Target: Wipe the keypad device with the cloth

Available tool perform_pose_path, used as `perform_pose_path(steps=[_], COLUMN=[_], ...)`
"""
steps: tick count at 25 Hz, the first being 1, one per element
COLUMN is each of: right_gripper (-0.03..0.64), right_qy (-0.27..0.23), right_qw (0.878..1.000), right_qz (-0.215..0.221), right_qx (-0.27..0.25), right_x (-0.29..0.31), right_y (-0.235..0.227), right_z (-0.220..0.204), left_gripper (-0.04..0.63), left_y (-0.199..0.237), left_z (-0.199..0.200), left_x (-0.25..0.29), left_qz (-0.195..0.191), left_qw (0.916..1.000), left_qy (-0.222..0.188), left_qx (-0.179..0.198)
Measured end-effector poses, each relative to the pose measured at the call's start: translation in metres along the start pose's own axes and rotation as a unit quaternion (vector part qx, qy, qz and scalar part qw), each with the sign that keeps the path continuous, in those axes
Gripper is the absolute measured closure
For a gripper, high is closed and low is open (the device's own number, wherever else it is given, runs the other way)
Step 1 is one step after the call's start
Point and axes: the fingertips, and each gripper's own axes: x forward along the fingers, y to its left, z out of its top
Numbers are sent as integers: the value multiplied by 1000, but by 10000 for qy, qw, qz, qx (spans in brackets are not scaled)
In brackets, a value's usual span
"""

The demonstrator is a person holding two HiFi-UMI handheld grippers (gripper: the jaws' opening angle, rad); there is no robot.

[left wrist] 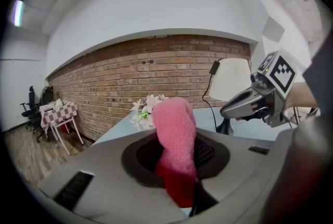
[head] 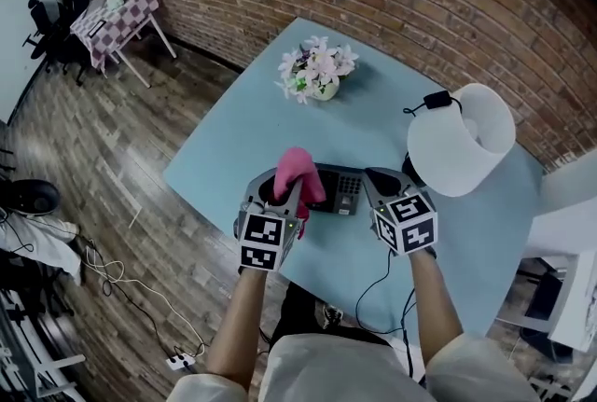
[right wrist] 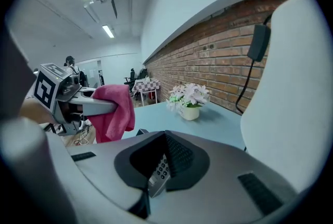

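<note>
- Your left gripper point(head: 287, 193) hangs over the near edge of the bench point(head: 233, 144). Its fingers point(left wrist: 104, 176) are clamped on a pink cloth point(head: 297, 169), which stands up between them and folds over at the top.
- The keypad point(head: 338, 190) lies flat just inside the near edge, between your two grippers. The cloth is over its left end; you cannot tell from here whether it touches.
- Your right gripper point(head: 381, 184) is at the keypad's right end. Its fingers point(right wrist: 223, 186) are almost together and hold nothing, and the keys show through the slit below them.
- A white lamp point(head: 462, 139) stands by the right edge.
- Potted flowers point(head: 317, 72) sit toward the far edge.
</note>
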Motion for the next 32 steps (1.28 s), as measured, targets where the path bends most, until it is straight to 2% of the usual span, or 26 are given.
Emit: perform_pose_path(steps=[6, 12, 17, 21, 24, 32], right_gripper=[600, 600, 585, 580, 532, 525], right_qy=[435, 741, 642, 676, 738, 779], right_qw=[9990, 9972, 9966, 9928, 9896, 9841], right_qz=[-129, -122, 301, 462, 688, 778], right_qx=[18, 63, -413, -878, -1023, -1394], right_x=[43, 59, 61, 61, 61, 65], right_y=[-24, -30, -16, -12, -8, -6], right_z=[-23, -50, -52, -54, -56, -58], left_gripper=[477, 476, 472, 472, 471, 471], left_y=[3, 2, 3, 4, 4, 4], left_z=[-25, -49, -62, -65, -66, -73], left_x=[35, 54, 60, 61, 62, 64], left_qz=[-231, -389, -418, -429, -436, -480], left_qw=[9995, 9982, 9976, 9975, 9975, 9969], left_qy=[216, 425, 502, 496, 499, 560], left_qx=[-93, -136, -218, -264, -263, -270])
